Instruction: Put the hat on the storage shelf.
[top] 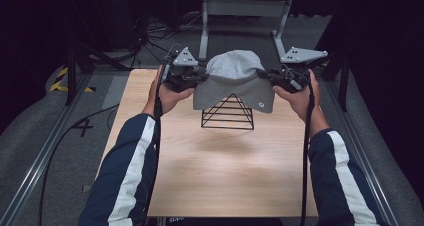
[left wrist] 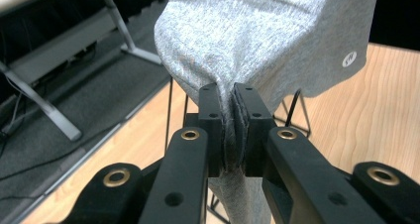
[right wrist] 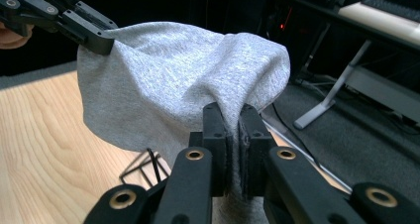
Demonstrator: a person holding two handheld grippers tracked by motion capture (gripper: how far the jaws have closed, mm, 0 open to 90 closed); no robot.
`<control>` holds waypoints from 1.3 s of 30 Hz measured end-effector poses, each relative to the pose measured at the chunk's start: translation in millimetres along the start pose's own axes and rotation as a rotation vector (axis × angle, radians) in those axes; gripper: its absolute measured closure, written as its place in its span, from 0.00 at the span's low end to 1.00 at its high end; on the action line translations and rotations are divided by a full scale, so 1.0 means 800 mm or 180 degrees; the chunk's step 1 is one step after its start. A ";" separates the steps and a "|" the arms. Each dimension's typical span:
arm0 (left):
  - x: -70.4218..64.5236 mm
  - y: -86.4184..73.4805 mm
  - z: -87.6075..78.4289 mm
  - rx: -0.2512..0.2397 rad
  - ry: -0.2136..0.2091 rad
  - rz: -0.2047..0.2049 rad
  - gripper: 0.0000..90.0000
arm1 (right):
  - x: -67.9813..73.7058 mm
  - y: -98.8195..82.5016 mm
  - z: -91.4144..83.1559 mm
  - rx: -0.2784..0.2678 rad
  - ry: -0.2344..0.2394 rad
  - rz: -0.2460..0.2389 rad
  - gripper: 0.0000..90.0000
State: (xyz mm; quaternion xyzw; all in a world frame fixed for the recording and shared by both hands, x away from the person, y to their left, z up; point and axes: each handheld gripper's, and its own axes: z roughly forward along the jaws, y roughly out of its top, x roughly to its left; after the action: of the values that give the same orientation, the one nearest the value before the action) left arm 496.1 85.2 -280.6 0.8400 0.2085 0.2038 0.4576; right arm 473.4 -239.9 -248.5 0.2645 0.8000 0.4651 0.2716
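A grey knit beanie (top: 234, 83) with a small white logo hangs stretched between my two grippers, over the top of a black wire pyramid stand (top: 228, 113) on the wooden table (top: 220, 166). My left gripper (top: 200, 77) is shut on the beanie's left rim; in the left gripper view the fabric (left wrist: 257, 35) is pinched between the jaws at the gripper (left wrist: 232, 97). My right gripper (top: 264, 75) is shut on the right rim, and the cloth (right wrist: 178, 90) is clamped at that gripper (right wrist: 233, 117). The stand's tip is hidden inside the hat.
A grey metal frame with legs (top: 245, 16) stands on the floor beyond the table's far edge. Cables lie on the floor at the left (top: 75, 131). Rails run along both sides of the table. Bare wood lies in front of the stand.
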 end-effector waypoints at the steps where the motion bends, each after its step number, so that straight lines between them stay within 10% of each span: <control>1: 0.000 -0.005 0.004 0.0029 -0.0013 -0.0014 0.92 | 0.001 -0.005 0.004 0.0031 0.0013 0.0016 0.94; 12: -0.005 -0.053 0.035 0.0107 -0.0156 -0.0232 0.92 | 0.012 -0.062 0.037 0.0245 0.0143 0.0108 0.94; 39: -0.024 -0.128 0.106 0.0548 -0.0138 -0.0297 0.93 | 0.016 -0.155 0.093 0.0656 0.0150 0.0376 0.94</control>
State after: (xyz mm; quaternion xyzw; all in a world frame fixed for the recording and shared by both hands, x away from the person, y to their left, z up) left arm 508.9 67.4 -413.0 0.8698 0.2542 0.1454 0.3971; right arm 493.5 -239.4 -392.6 0.3266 0.8327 0.4017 0.1962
